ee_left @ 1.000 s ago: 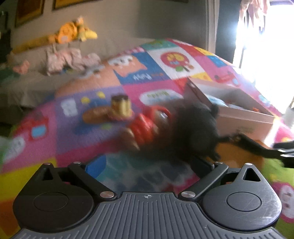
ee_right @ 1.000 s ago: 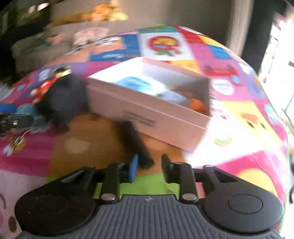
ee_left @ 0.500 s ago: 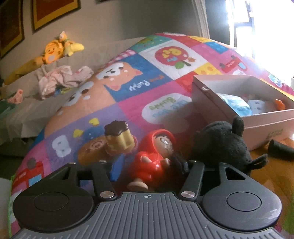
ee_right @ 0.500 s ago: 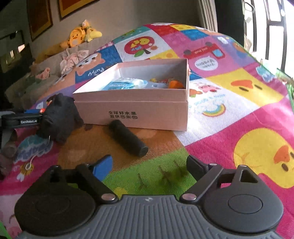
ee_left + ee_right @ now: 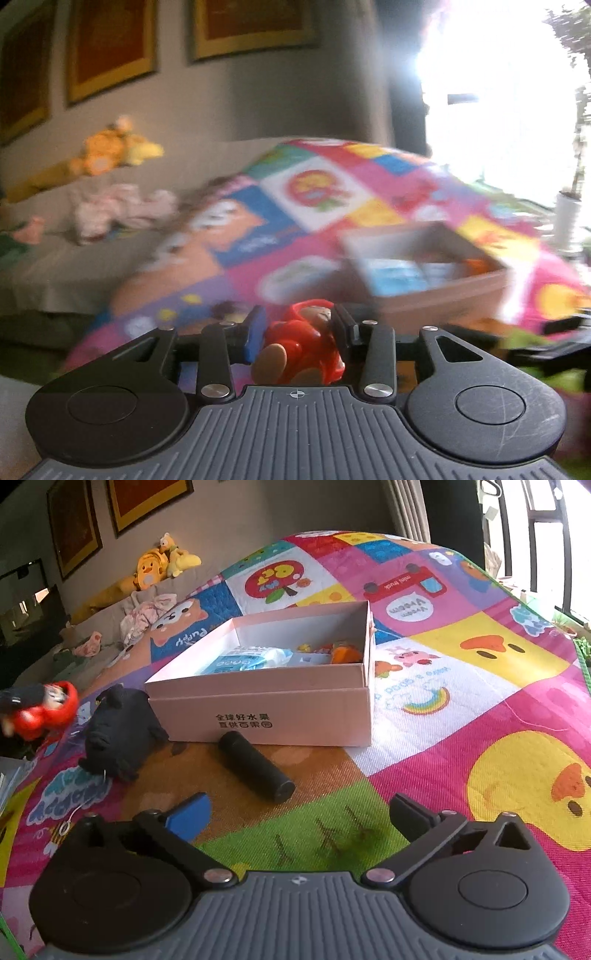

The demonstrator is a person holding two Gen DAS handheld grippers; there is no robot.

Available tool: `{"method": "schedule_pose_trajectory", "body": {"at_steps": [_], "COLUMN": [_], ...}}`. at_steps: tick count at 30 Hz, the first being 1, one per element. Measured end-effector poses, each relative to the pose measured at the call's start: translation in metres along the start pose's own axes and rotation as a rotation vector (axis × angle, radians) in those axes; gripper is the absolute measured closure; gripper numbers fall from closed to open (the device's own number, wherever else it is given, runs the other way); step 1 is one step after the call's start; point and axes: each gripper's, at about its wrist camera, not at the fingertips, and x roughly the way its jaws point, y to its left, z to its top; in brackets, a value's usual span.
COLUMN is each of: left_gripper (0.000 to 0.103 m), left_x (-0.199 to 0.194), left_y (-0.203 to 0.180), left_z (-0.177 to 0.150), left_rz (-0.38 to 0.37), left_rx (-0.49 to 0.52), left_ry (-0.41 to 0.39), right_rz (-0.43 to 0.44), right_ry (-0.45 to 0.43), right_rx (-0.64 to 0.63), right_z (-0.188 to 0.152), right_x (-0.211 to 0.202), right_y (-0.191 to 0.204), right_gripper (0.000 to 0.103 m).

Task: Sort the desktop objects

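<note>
My left gripper [image 5: 297, 325] is shut on a red hooded toy figure [image 5: 301, 345] and holds it lifted above the mat; the figure also shows at the left edge of the right wrist view [image 5: 40, 710]. The open pink box [image 5: 280, 701] stands on the colourful play mat [image 5: 480, 709] and holds a blue packet and small toys; it shows blurred in the left wrist view [image 5: 436, 273]. My right gripper [image 5: 299, 812] is open and empty, low over the mat. A black cylinder [image 5: 255, 764] lies just ahead of it, in front of the box. A black plush toy [image 5: 118, 734] sits left of the box.
A grey sofa [image 5: 107, 624] with yellow plush toys [image 5: 162, 566] and crumpled clothes [image 5: 144, 614] stands at the back left. Bright windows [image 5: 546, 535] are at the right. Framed pictures hang on the wall [image 5: 110, 44].
My left gripper has shut on the red figure and lifted it off the mat, swinging up and right. My right gripper has opened wider and stayed near the black cylinder.
</note>
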Motion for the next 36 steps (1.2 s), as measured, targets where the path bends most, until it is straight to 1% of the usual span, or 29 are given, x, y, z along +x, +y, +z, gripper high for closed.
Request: {"method": "schedule_pose_trajectory", "body": {"at_steps": [3,5,6,7,8,9,10,11,13,17,18,20,22,24,25,27,29,30,31,32,33,34,35,36], "left_gripper": [0.06,0.061,0.059,0.052,0.05,0.047,0.045,0.043,0.032,0.022,0.018,0.013,0.007,0.008,0.008,0.007,0.007,0.007,0.006,0.006,0.005,0.005,0.005,0.005], "left_x": [0.001,0.009,0.013,0.015,0.016,0.016,0.017,0.017,0.017,0.011,0.009,0.011,0.013,0.016,0.017,0.02,0.021,0.02,0.019,0.018,0.018,0.018,0.019,0.02], "left_y": [-0.032,-0.051,-0.056,-0.059,-0.061,-0.063,-0.063,-0.063,-0.062,-0.055,-0.053,-0.049,-0.045,-0.04,-0.038,-0.031,-0.029,-0.029,-0.029,-0.03,-0.03,-0.029,-0.028,-0.027], "left_z": [-0.017,-0.035,-0.043,-0.049,-0.052,-0.055,-0.057,-0.059,-0.063,-0.071,-0.074,-0.077,-0.08,-0.08,-0.08,-0.08,-0.082,-0.082,-0.082,-0.083,-0.083,-0.084,-0.084,-0.084], "left_rz": [-0.126,-0.16,-0.173,-0.176,-0.184,-0.185,-0.186,-0.188,-0.187,-0.178,-0.174,-0.149,-0.099,-0.045,-0.041,-0.064,-0.081,-0.084,-0.086,-0.087,-0.089,-0.092,-0.096,-0.099], "left_rx": [0.032,0.063,0.066,0.065,0.066,0.073,0.078,0.082,0.086,0.083,0.081,0.074,0.062,0.034,0.011,-0.027,-0.038,-0.037,-0.036,-0.036,-0.039,-0.045,-0.056,-0.067], "left_ry": [0.061,0.11,0.129,0.14,0.143,0.144,0.146,0.152,0.163,0.182,0.183,0.18,0.168,0.158,0.161,0.171,0.182,0.18,0.172,0.165,0.162,0.162,0.165,0.171], "right_rz": [-0.014,-0.003,-0.014,-0.041,-0.061,-0.081,-0.089,-0.093,-0.103,-0.121,-0.126,-0.132,-0.137,-0.121,-0.109,-0.114,-0.126,-0.144,-0.19,-0.281,-0.385,-0.461,-0.453,-0.394], "right_ry": [0.017,0.074,0.077,0.099,0.115,0.129,0.123,0.13,0.142,0.157,0.159,0.166,0.173,0.195,0.196,0.155,0.127,0.117,0.107,0.075,0.026,-0.023,-0.046,-0.055], "right_rx": [-0.03,-0.049,-0.069,-0.098,-0.131,-0.171,-0.176,-0.156,-0.15,-0.126,-0.122,-0.113,-0.118,-0.119,-0.117,-0.096,-0.117,-0.143,-0.187,-0.255,-0.301,-0.325,-0.314,-0.266], "right_z": [0.0,-0.002,-0.004,-0.005,-0.007,-0.009,-0.011,-0.012,-0.01,-0.007,-0.007,-0.005,-0.005,0.001,0.004,0.01,0.015,0.017,0.018,0.018,0.018,0.02,0.022,0.026], "right_x": [-0.002,-0.001,-0.003,-0.003,-0.003,-0.003,-0.005,-0.005,-0.004,-0.002,-0.001,-0.001,0.0,0.002,0.003,0.004,0.01,0.015,0.02,0.023,0.023,0.021,0.016,0.009], "right_y": [0.004,0.006,0.009,0.012,0.016,0.021,0.022,0.021,0.021,0.022,0.022,0.023,0.024,0.021,0.018,0.012,0.012,0.013,0.016,0.022,0.027,0.03,0.03,0.028], "right_gripper": [0.0,0.0,0.0,0.0,0.0,0.0,0.0,0.0,0.0,0.0,0.0,0.0,0.0,0.0,0.0,0.0,0.0,0.002,0.005,0.007,0.007,0.008,0.007,0.007]}}
